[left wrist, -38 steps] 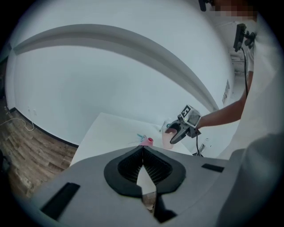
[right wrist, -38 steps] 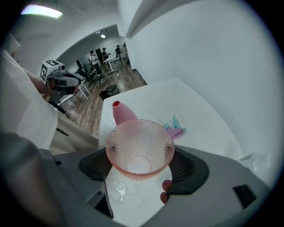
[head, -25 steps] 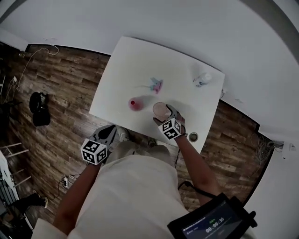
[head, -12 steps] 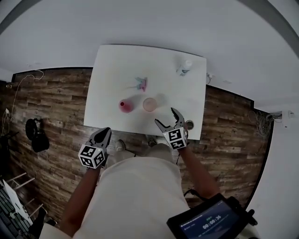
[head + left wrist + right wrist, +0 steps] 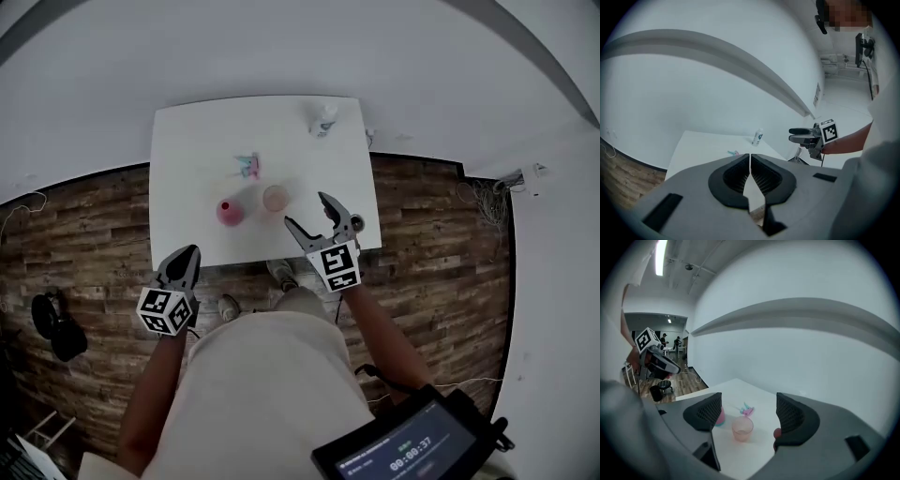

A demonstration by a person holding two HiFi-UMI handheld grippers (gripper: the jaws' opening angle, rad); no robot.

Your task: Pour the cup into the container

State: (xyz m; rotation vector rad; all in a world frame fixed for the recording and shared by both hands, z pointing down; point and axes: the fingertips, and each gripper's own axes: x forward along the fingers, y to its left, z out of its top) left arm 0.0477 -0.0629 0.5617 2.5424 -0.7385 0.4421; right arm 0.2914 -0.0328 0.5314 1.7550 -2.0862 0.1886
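**Right gripper** [image 5: 307, 212]: the jaws are spread wide and grip nothing, though they have just been closing a little. In the right gripper view the translucent pink cup [image 5: 275, 198] appears between them only because it stands beyond them on the white table [image 5: 187, 150], untouched.

**Left gripper** [image 5: 187, 258]: the jaws are pressed together and empty. It is held off the table's near edge, apparently idle, since one gripper suffices for a pour.

**Table:** the cup stands upright just beside an opaque pink vessel [image 5: 229, 212], probably the container. That pairing suits a short tip from one to the other. Whether anything has been poured cannot be told. A small pink-and-blue item [image 5: 248, 166] and a bottle [image 5: 324, 118] lie farther back.

**Change from one second earlier:** the right gripper, then at the cup, is now drawn back clear of it. The table sits farther from the person.
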